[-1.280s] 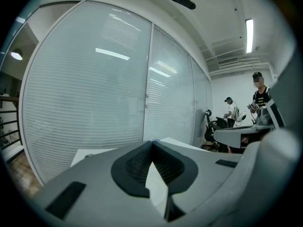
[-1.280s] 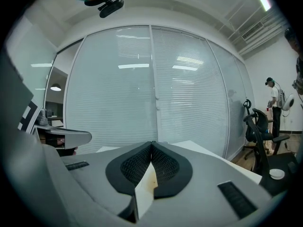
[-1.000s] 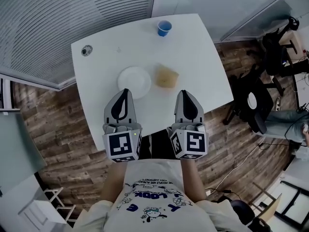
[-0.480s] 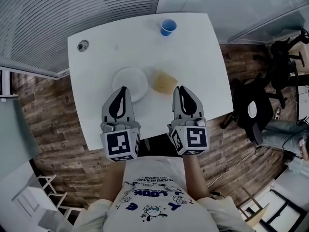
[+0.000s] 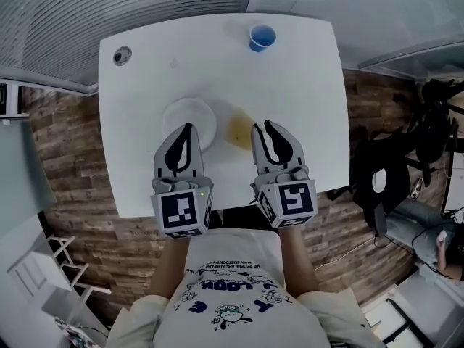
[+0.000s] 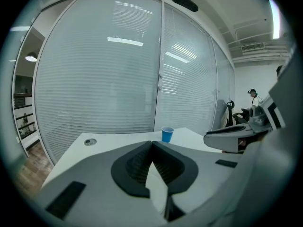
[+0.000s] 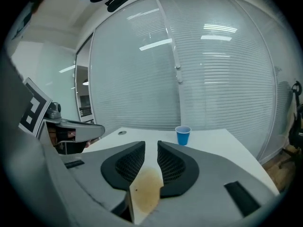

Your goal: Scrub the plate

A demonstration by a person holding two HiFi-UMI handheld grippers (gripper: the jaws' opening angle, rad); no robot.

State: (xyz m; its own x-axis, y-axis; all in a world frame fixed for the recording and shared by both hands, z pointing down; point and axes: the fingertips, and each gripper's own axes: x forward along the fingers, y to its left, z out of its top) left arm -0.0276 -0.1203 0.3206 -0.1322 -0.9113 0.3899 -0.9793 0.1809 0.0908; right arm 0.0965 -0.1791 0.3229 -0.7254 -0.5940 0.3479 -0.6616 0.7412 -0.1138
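I hold my left gripper [image 5: 188, 127], jaws pressed together and empty, over the near edge of the white plate [image 5: 178, 114] on the bench [image 5: 304, 85], while the jaws of my right gripper [image 5: 262, 126] have just been opening and now stand spread, pinching nothing, above the yellowish sponge [image 5: 239, 130] beside the plate.

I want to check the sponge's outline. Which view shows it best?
The head view: the sponge lies nearly whole on the table beside the plate. The right gripper view shows only a narrow strip; the left gripper view shows none.
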